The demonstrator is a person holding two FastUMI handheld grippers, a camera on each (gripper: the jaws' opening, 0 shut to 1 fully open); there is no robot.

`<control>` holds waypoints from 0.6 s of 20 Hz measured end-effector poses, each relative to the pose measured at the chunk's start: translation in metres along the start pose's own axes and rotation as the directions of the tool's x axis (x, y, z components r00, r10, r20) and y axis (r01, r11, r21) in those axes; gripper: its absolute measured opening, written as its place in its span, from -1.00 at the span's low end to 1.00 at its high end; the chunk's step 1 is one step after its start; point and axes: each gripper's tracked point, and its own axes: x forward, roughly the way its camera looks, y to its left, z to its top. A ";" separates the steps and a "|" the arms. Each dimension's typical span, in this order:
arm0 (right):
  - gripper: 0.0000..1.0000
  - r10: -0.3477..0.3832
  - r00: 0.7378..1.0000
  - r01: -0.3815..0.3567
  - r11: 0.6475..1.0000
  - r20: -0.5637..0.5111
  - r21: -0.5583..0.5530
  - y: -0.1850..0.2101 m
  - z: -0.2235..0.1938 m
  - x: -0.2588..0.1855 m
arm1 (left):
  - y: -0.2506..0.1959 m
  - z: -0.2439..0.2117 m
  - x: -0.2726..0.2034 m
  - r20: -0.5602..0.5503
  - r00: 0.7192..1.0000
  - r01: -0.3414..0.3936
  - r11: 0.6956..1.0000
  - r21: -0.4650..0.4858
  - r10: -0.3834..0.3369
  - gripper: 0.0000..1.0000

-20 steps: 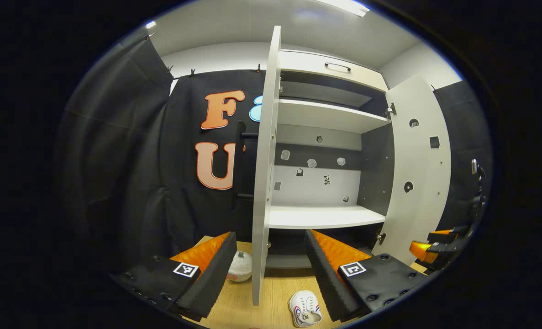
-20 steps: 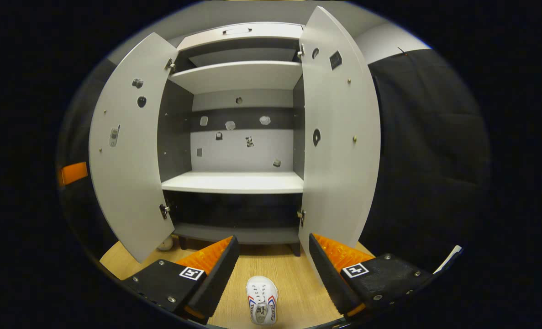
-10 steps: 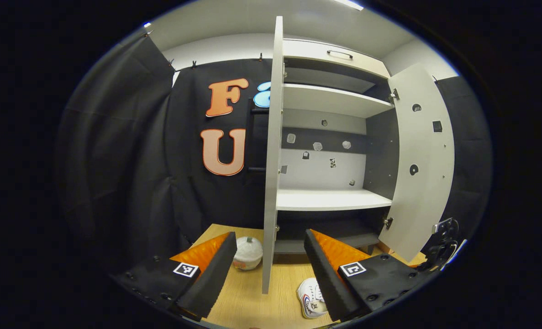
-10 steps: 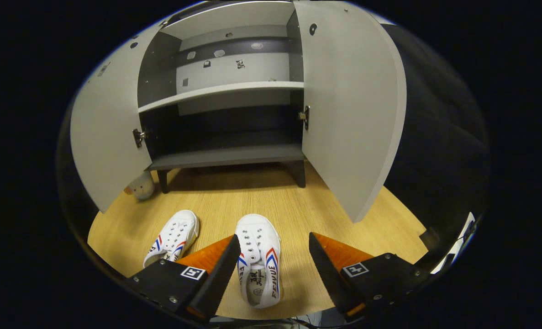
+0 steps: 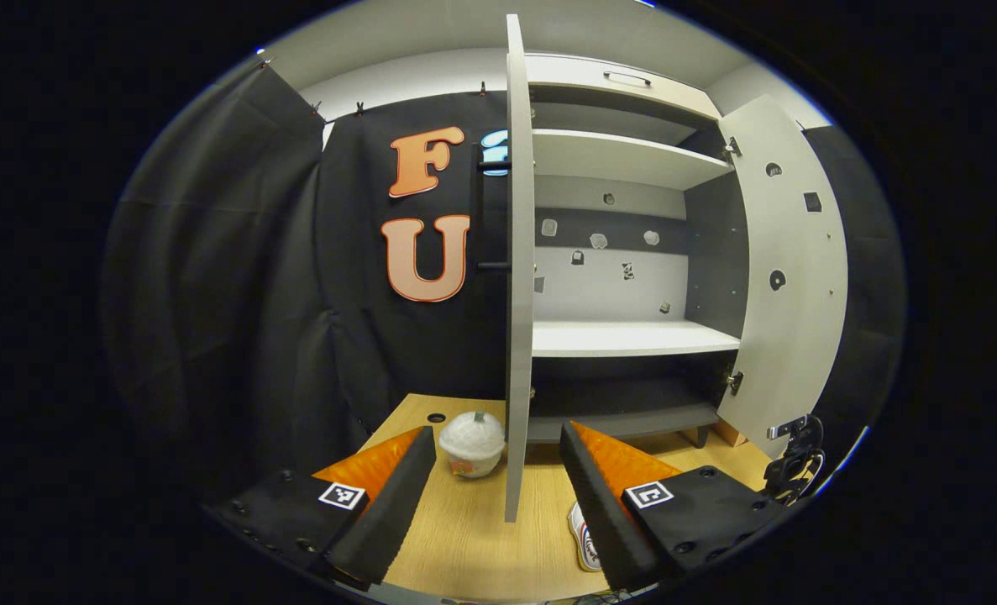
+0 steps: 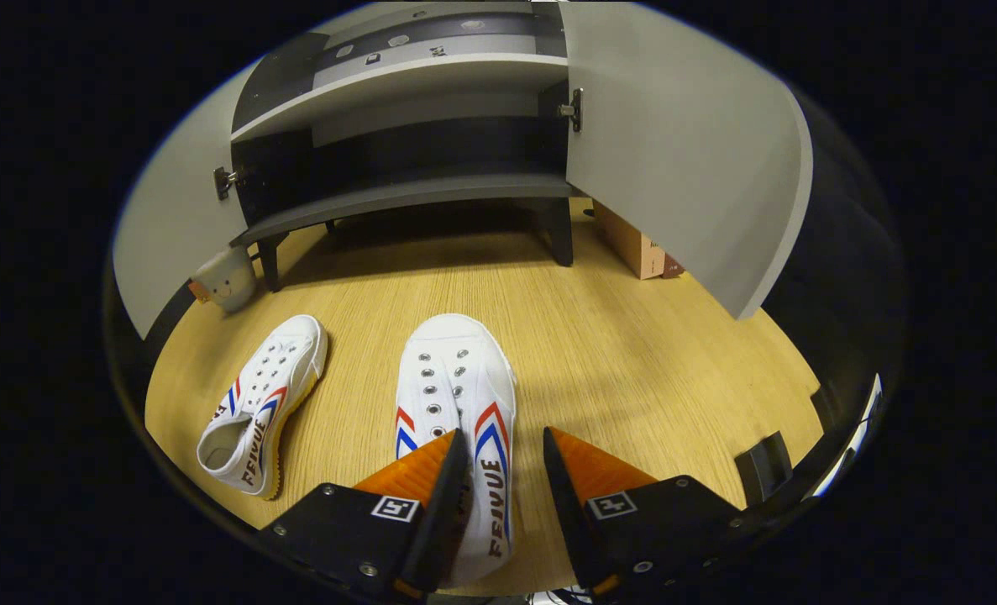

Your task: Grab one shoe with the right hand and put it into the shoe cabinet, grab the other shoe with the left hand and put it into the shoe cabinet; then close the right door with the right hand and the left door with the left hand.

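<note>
The right gripper (image 6: 502, 458) hangs low over the nearer white sneaker (image 6: 458, 395), its jaws straddling the shoe's side wall but not visibly pressing. The left gripper (image 5: 494, 470) waits, jaws spread and empty. The other sneaker (image 6: 263, 403) lies on the wooden floor (image 6: 632, 353). The shoe cabinet (image 6: 414, 193) has both doors open, so nothing looks done yet.

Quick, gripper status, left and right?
Left gripper: open, holding nothing, facing the shoe cabinet.
Right gripper: fingers straddle one side of the white sneaker; cannot tell if they grip it yet.
</note>
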 end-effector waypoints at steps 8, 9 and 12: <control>-0.60 -0.016 1.000 0.016 1.000 -0.024 -0.001 0.004 -0.004 0.008 | -0.006 -0.015 -0.001 -0.039 0.999 0.013 1.000 -0.002 -0.013 0.94; -0.75 -0.019 0.999 0.019 1.000 -0.026 -0.005 0.002 -0.003 0.008 | -0.009 -0.017 -0.002 -0.043 0.999 0.021 1.000 -0.003 -0.021 0.94; -1.00 -0.028 0.999 0.028 1.000 -0.015 -0.002 -0.001 0.010 -0.003 | -0.018 -0.021 -0.004 -0.055 0.998 0.040 0.999 -0.006 -0.040 0.94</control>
